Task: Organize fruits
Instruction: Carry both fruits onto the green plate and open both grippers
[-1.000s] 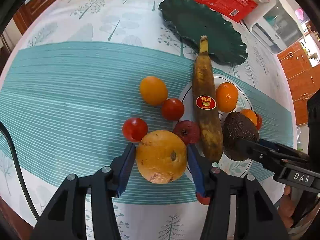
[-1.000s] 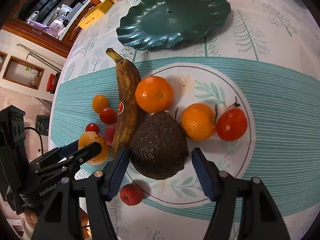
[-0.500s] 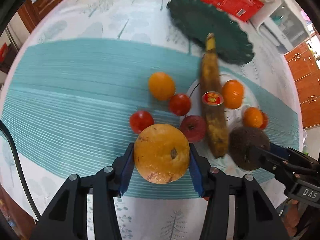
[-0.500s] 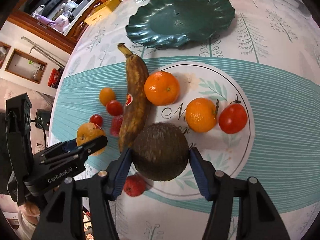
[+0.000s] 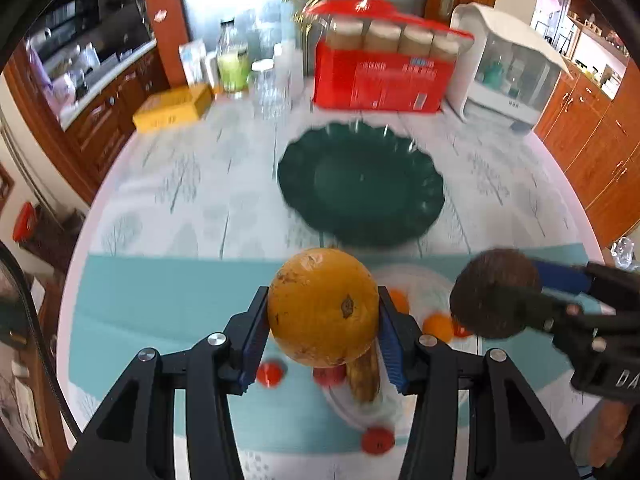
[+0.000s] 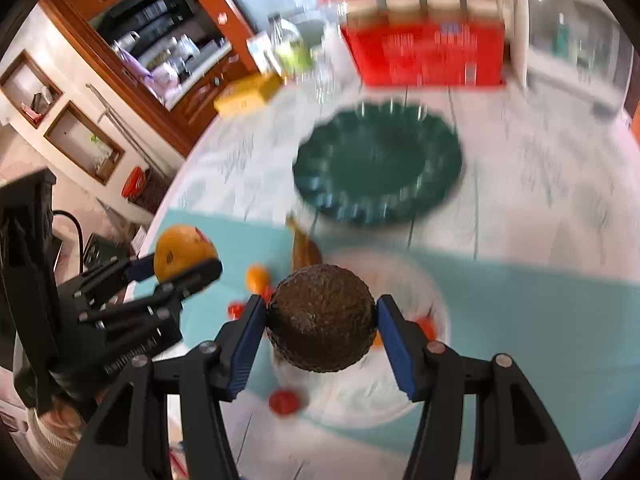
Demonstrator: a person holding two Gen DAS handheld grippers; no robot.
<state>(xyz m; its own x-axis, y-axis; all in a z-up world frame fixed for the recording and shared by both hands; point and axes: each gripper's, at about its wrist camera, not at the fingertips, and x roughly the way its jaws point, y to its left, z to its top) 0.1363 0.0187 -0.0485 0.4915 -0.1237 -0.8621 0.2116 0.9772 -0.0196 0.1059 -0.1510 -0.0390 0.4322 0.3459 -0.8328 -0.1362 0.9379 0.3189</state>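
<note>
Fruit is up in the air on both sides right now. The big orange point(image 5: 323, 307) sits pinched between the blue pads of the left gripper point(image 5: 322, 332), held clear above the teal strip of the tablecloth point(image 5: 160, 288). The avocado point(image 6: 321, 318), dark and bumpy, is clamped the same way in the right gripper point(image 6: 321, 334), pads pressing both its sides, hanging over the white plate point(image 6: 400, 400).

Looks like the carry step: two fruits picked, neither put down yet. The green scalloped plate point(image 5: 360, 184) sits empty further back on the table, so that's the likely drop spot, though that's a guess. The next move would need both grippers to travel forward over that plate without bumping each other, since they're close side by side, then lower before letting go, because round fruit will roll.

Underneath, the banana point(image 5: 364, 376) is mostly hidden behind the orange, and the small tomatoes point(image 5: 269, 373) and tangerines point(image 5: 438, 326) are blurry blobs. Hard to count them. The background, red box point(image 5: 380, 80) included, is smeared, worse in the right wrist view.
</note>
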